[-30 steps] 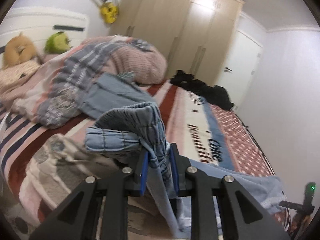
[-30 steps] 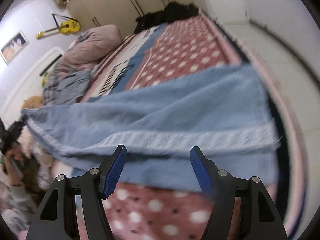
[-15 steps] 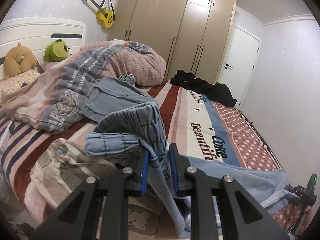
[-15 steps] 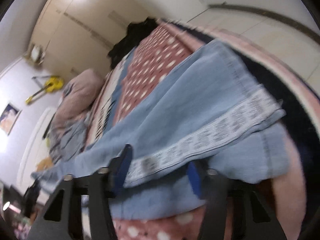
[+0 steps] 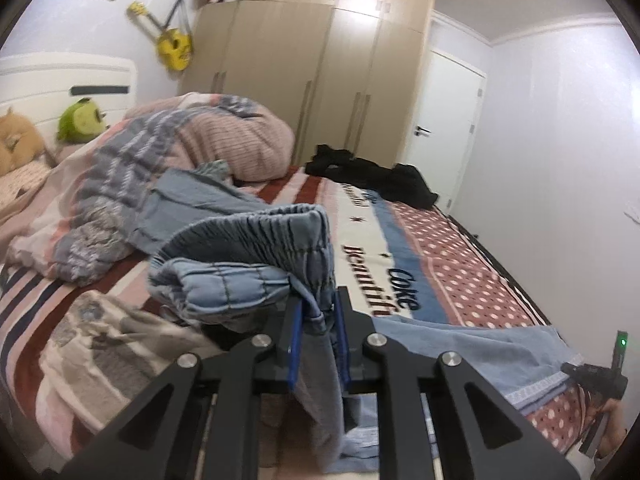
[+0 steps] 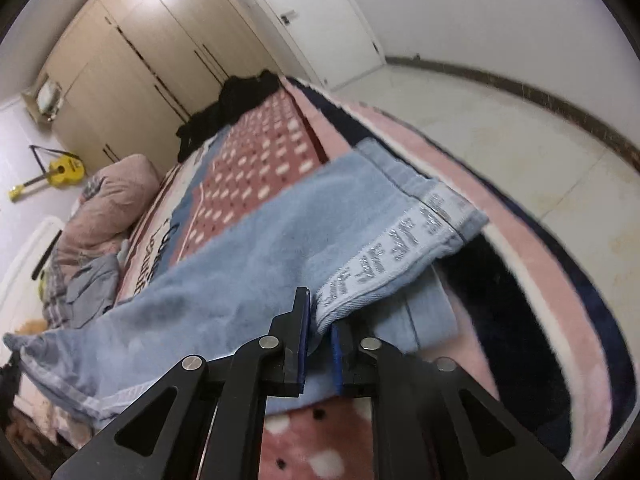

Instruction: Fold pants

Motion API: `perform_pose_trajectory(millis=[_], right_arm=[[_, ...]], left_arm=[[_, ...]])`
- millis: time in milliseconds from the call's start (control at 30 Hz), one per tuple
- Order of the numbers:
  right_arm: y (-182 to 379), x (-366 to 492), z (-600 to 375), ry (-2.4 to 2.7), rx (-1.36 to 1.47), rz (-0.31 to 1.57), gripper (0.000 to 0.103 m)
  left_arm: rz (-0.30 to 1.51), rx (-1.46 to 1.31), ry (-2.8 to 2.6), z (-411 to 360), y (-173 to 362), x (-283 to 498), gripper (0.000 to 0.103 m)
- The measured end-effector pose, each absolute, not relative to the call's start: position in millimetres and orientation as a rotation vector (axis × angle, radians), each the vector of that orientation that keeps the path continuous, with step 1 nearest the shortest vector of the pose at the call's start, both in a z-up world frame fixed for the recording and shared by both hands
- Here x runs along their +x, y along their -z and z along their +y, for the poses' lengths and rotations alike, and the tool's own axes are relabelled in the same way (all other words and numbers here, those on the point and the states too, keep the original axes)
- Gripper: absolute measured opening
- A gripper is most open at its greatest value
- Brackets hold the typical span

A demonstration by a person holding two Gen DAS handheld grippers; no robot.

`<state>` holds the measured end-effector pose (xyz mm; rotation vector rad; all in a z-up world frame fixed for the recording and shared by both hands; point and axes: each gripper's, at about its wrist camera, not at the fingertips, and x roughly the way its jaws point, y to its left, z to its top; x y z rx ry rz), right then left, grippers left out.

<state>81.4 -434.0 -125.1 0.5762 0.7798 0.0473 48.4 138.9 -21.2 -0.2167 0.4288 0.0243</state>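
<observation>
Since a second ago the right gripper (image 6: 320, 330) has closed from spread onto the printed hem of the soft, floppy light-blue denim pants (image 6: 256, 248) at frame centre, while the left gripper (image 5: 318, 320) stays pinching their elastic waistband, lifted above the bed at centre frame: limp cloth, best held by these ends.

Home bedroom. A bed (image 5: 420, 240) with a striped, polka-dot blanket is filling the room; a beige wardrobe (image 5: 320, 80) is lining the far wall, a yellow ukulele (image 5: 172, 44) is hanging beside it, and plush toys (image 5: 80, 120) are sitting against the white headboard (image 5: 60, 76).

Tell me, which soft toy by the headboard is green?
The green toy, nearer the striped duvet. The other toy beside it is orange-brown.
</observation>
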Motion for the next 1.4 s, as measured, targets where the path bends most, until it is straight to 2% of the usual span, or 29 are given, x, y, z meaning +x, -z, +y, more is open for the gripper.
perform_pose_trajectory(millis=[267,367,400,633,667,733,767,800,900,967,1133,1400], right_arm=[[123,74,-433,-0.106,0.558,0.77,0.018],[124,73,-433,-0.122,0.554,0.769,0.018],[125,73,-432,-0.128,0.551,0.771,0.018],[124,71,-431,-0.16,0.509,0.788,0.021],[123,70,-429,-0.166,0.498,0.791,0.024],[118,66,-425,-0.175,0.484,0.793,0.031],[115,64,-423,-0.181,0.474,0.79,0.034],[110,62,-419,-0.194,0.465,0.785,0.035],[91,55,-402,-0.252,0.427,0.754,0.041],[81,56,-385,-0.317,0.406,0.741,0.052],[70,82,-322,-0.537,0.376,0.757,0.065],[126,152,-239,-0.659,0.512,0.992,0.067]], left_arm=[[0.467,-0.116,0.167,44,25,76,0.011],[0.538,-0.064,0.272,-3,45,93,0.009],[0.563,-0.057,0.304,-14,52,97,0.004],[0.741,0.005,0.396,-56,102,109,0.004],[0.748,0.004,0.398,-55,103,105,0.005],[0.738,0.025,0.386,-47,101,96,0.017],[0.724,0.035,0.373,-42,99,91,0.035],[0.705,0.041,0.349,-35,95,86,0.049],[0.672,0.013,0.294,-6,85,75,0.051],[0.669,-0.011,0.268,13,84,71,0.056],[0.696,-0.079,0.218,46,98,63,0.057],[0.685,-0.108,0.201,65,109,50,0.057]])
